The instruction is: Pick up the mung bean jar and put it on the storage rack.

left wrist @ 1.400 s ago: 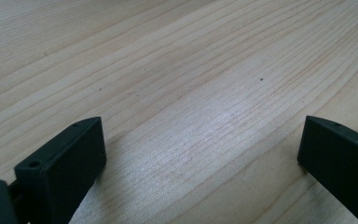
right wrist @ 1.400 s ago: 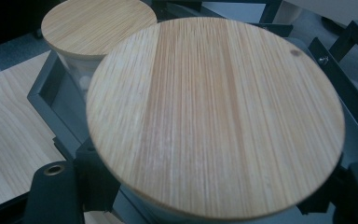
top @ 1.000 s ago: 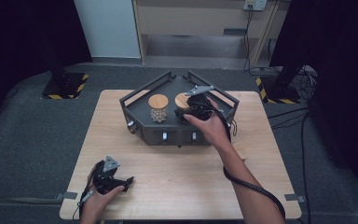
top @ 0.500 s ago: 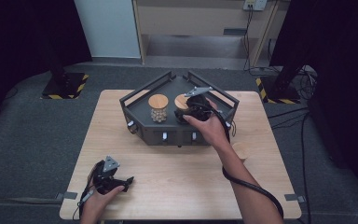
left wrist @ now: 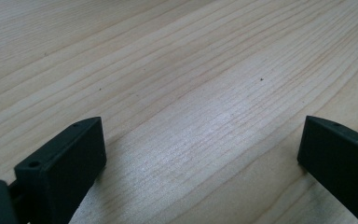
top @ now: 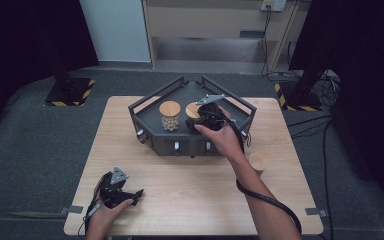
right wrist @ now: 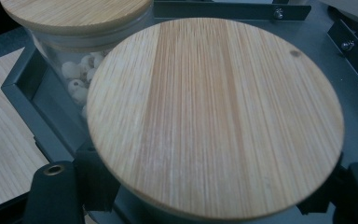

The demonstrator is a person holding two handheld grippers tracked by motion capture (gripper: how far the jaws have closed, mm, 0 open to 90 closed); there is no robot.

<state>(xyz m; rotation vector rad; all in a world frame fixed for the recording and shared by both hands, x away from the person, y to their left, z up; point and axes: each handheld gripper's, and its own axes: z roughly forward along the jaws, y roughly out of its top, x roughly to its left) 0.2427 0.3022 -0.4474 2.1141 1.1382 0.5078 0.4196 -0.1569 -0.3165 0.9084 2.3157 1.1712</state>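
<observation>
The wooden lid (right wrist: 214,116) is hiding the jar beneath, its body out of sight. The right gripper (top: 207,116) is clamping it inside the tray (top: 150,131); the left gripper (top: 117,190) is resting spread wide on the table (left wrist: 191,70).

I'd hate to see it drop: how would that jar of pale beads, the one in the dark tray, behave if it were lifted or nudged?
The jar looks like clear glass, so probably fragile and slippery at its wall. Its wooden lid merely sits on top and might come off if gripped there. Standing taller than wide, it could tip when nudged, though the tray rails would likely stop it.

Two jars (top: 170,115) stand side by side in the tray (top: 150,131).
</observation>
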